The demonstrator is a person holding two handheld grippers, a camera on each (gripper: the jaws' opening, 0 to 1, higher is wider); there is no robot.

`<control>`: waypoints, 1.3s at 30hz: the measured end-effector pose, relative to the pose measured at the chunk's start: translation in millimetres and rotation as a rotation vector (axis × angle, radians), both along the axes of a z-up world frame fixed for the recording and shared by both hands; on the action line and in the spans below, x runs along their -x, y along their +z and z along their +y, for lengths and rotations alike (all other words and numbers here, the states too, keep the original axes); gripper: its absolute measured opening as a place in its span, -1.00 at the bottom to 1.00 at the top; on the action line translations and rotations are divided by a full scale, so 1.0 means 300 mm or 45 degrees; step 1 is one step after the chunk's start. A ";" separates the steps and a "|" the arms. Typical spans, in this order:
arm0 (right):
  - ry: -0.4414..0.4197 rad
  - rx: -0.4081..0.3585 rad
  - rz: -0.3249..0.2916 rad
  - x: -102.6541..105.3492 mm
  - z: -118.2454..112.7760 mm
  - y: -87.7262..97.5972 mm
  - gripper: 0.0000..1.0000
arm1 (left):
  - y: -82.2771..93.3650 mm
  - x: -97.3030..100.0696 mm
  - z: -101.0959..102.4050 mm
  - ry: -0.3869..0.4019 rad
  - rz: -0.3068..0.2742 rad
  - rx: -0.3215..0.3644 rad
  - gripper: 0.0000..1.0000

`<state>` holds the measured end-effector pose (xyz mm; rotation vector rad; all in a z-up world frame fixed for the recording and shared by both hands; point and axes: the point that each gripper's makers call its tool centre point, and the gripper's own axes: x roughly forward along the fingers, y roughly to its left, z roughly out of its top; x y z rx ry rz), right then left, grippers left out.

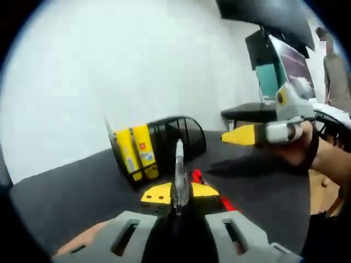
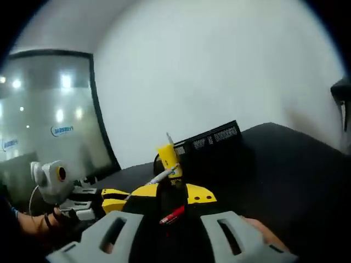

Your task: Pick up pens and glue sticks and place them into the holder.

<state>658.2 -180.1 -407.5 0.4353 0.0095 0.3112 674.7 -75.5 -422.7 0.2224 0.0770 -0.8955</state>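
My left gripper [image 1: 179, 193] is shut on a clear pen [image 1: 179, 164] that stands up between its yellow jaws, just short of the black mesh holder [image 1: 178, 134]. Two yellow glue sticks [image 1: 138, 152] stand in the holder's left side. A red pen [image 1: 196, 176] lies on the black table behind the jaws. My right gripper [image 1: 224, 137] hovers to the right, above the table. In the right gripper view its own gripper [image 2: 173, 193] is slightly open with nothing held; the red pen [image 2: 172, 215] shows through the gap. Beyond are the holder [image 2: 211, 139], a glue stick [image 2: 169, 156] and the left gripper [image 2: 112, 200] with its pen [image 2: 162, 176].
The black table [image 1: 71, 192] runs to a white wall. A laptop [image 1: 285, 71] and a second dark table stand at the far right, with a person standing beyond. A glass wall [image 2: 49, 126] shows on the left of the right gripper view.
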 end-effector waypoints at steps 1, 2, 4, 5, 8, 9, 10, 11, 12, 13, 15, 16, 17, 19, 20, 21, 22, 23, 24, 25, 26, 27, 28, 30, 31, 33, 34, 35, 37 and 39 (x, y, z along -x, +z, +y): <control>0.016 -0.048 -0.011 0.002 0.009 0.015 -0.72 | 0.012 0.006 0.002 -0.002 -0.009 0.016 -0.87; 0.033 -0.112 -0.024 0.004 0.015 0.032 -0.72 | 0.027 0.014 0.006 -0.005 -0.018 0.040 -0.87; 0.072 -0.240 -0.046 0.007 0.028 0.067 -0.71 | 0.056 0.032 0.014 -0.014 -0.042 0.083 -0.87; 0.078 -0.267 -0.054 0.005 0.028 0.076 -0.71 | 0.066 0.039 0.019 -0.010 -0.052 0.095 -0.87; 0.150 -0.384 -0.070 0.004 0.058 0.111 -0.70 | 0.102 0.065 0.028 -0.016 -0.092 0.137 -0.87; 0.185 -0.459 -0.084 0.004 0.069 0.134 -0.70 | 0.110 0.072 0.030 -0.017 -0.100 0.144 -0.87; 0.224 -0.508 -0.091 0.007 0.083 0.149 -0.69 | 0.120 0.078 0.032 -0.023 -0.113 0.158 -0.87; 0.258 -0.558 -0.091 0.009 0.095 0.162 -0.68 | 0.127 0.085 0.034 -0.025 -0.118 0.167 -0.87; 0.287 -0.587 -0.094 0.010 0.107 0.174 -0.67 | 0.131 0.090 0.035 -0.028 -0.123 0.173 -0.87; 0.315 -0.608 -0.106 0.013 0.120 0.187 -0.66 | 0.137 0.096 0.036 -0.034 -0.134 0.181 -0.87; 0.340 -0.608 -0.094 0.007 0.142 0.191 -0.63 | 0.148 0.109 0.040 -0.046 -0.158 0.202 -0.87; 0.359 -0.620 -0.096 0.008 0.155 0.197 -0.63 | 0.148 0.113 0.042 -0.046 -0.162 0.204 -0.87; 0.374 -0.631 -0.091 0.006 0.166 0.200 -0.62 | 0.150 0.119 0.044 -0.049 -0.172 0.208 -0.87; 0.388 -0.654 -0.092 0.000 0.178 0.206 -0.62 | 0.152 0.130 0.047 -0.064 -0.179 0.219 -0.87; 0.398 -0.670 -0.095 -0.002 0.184 0.212 -0.63 | 0.151 0.136 0.047 -0.071 -0.185 0.221 -0.87; 0.413 -0.688 -0.098 -0.003 0.192 0.219 -0.63 | 0.151 0.140 0.047 -0.074 -0.194 0.221 -0.87; 0.431 -0.710 -0.102 -0.003 0.200 0.226 -0.64 | 0.151 0.145 0.048 -0.080 -0.204 0.220 -0.87; 0.442 -0.726 -0.103 -0.003 0.206 0.231 -0.66 | 0.151 0.146 0.049 -0.081 -0.208 0.220 -0.87; 0.452 -0.735 -0.095 -0.007 0.213 0.230 -0.68 | 0.151 0.145 0.051 -0.078 -0.211 0.219 -0.87; 0.455 -0.734 -0.094 -0.008 0.218 0.231 -0.71 | 0.150 0.144 0.055 -0.078 -0.213 0.220 -0.87; 0.466 -0.737 -0.082 -0.010 0.226 0.228 -0.75 | 0.150 0.143 0.058 -0.080 -0.211 0.224 -0.87; 0.469 -0.733 -0.079 -0.011 0.234 0.226 -0.80 | 0.149 0.142 0.063 -0.079 -0.210 0.228 -0.87; 0.470 -0.730 -0.077 -0.012 0.237 0.225 -0.86 | 0.149 0.142 0.067 -0.081 -0.212 0.235 -0.87; 0.470 -0.728 -0.071 -0.017 0.239 0.221 -0.88 | 0.148 0.137 0.074 -0.083 -0.206 0.246 -0.87; 0.476 -0.731 -0.068 -0.019 0.243 0.220 -0.89 | 0.146 0.135 0.077 -0.083 -0.206 0.250 -0.87; 0.481 -0.727 -0.061 -0.022 0.254 0.220 -0.89 | 0.139 0.128 0.081 -0.085 -0.202 0.252 -0.86; 0.482 -0.713 -0.062 -0.023 0.259 0.219 -0.90 | 0.132 0.124 0.082 -0.092 -0.200 0.247 -0.86; 0.485 -0.695 -0.063 -0.024 0.265 0.220 -0.90 | 0.123 0.121 0.082 -0.101 -0.193 0.238 -0.85; 0.471 -0.630 -0.065 -0.031 0.273 0.219 -0.90 | 0.110 0.116 0.087 -0.118 -0.182 0.237 -0.83; 0.458 -0.558 -0.072 -0.036 0.281 0.225 -0.90 | 0.094 0.105 0.090 -0.130 -0.160 0.232 -0.70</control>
